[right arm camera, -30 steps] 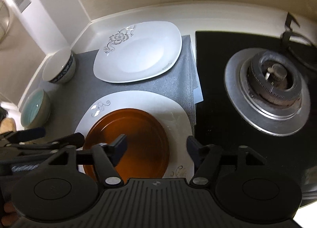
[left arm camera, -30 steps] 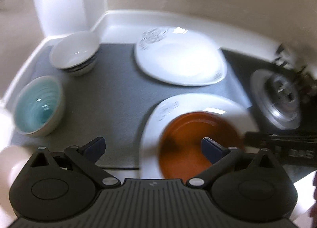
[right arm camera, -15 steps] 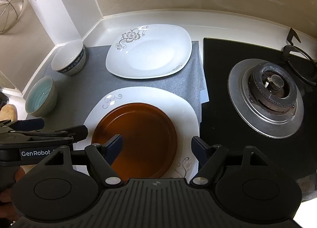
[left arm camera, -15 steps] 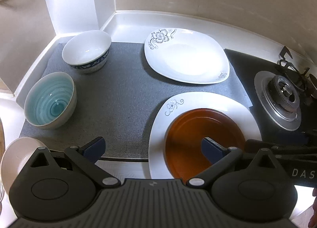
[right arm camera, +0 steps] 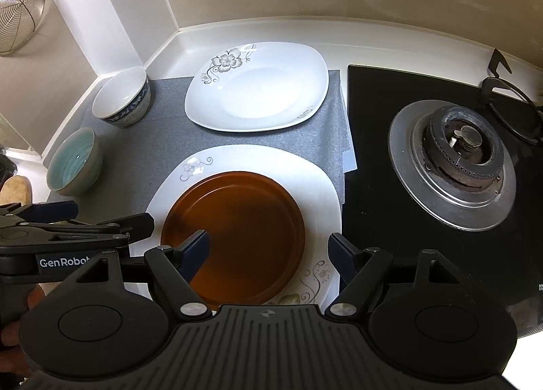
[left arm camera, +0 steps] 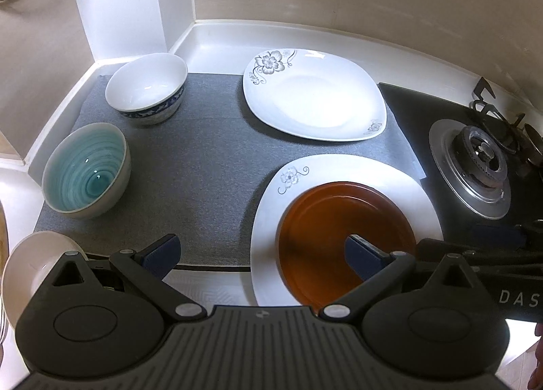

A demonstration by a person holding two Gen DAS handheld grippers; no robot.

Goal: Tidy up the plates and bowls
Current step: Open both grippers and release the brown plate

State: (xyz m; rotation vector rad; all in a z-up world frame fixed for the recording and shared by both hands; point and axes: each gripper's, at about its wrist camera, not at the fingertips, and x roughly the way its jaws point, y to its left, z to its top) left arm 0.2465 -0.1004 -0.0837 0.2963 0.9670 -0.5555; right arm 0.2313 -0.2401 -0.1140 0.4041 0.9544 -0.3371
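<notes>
Small plate point(right arm camera: 237, 230) on plate point(right arm camera: 315, 183) — bowls point(left arm camera: 146, 88) left

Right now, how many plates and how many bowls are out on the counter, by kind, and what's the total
Plates: 3, far white floral plate, near white floral plate, brown plate stacked on it.
Bowls: 3, blue-rimmed bowl, teal bowl, pale bowl at the left edge.
Total: 6

Both views are showing even, fairly bright indoor light, sharp with no motion blur. Glare is hitting the far white plate point(left arm camera: 314, 103) and the blue-patterned bowl point(left arm camera: 146, 84); a small highlight is glinting in the teal bowl point(left arm camera: 86, 174). Soft shadows are falling under the dishes on the grey mat point(left arm camera: 197, 166). Fisheye is bending the counter edges and darkening the corners.
</notes>
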